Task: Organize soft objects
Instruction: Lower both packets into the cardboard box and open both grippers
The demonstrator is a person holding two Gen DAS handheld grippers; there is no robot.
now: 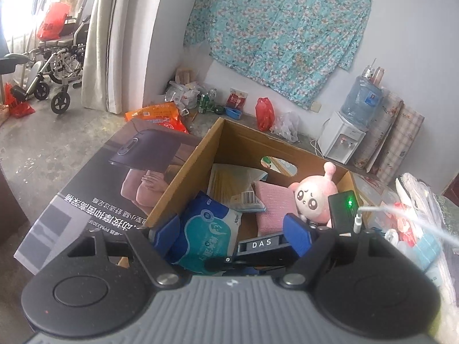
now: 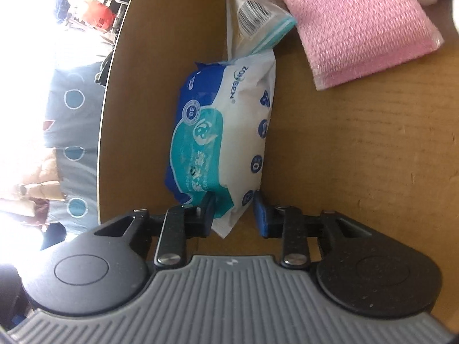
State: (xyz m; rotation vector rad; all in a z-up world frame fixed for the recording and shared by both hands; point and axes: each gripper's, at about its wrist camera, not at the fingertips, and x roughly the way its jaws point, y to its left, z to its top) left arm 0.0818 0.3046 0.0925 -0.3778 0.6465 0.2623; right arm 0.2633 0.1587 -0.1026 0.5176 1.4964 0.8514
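An open cardboard box [image 1: 200, 154] holds a blue-and-white wet-wipes pack [image 1: 206, 229], a pink cloth pad [image 1: 272, 203], a clear bag with a barcode [image 1: 238, 186] and a pink plush doll [image 1: 315, 192]. My left gripper [image 1: 232, 229] hovers open above the box. In the right wrist view my right gripper [image 2: 233, 215] is inside the box, its jaws on both sides of the wipes pack [image 2: 223, 137], which lies against the box wall [image 2: 160, 86]. The right finger pad stands slightly off the pack. The pink pad [image 2: 364, 25] lies beyond.
A large printed carton [image 1: 94, 189] lies left of the box. More packaged goods [image 1: 413, 229] sit on the right. A water dispenser [image 1: 347, 132], bags and bottles line the far wall. A wheelchair [image 1: 57, 66] stands at the far left.
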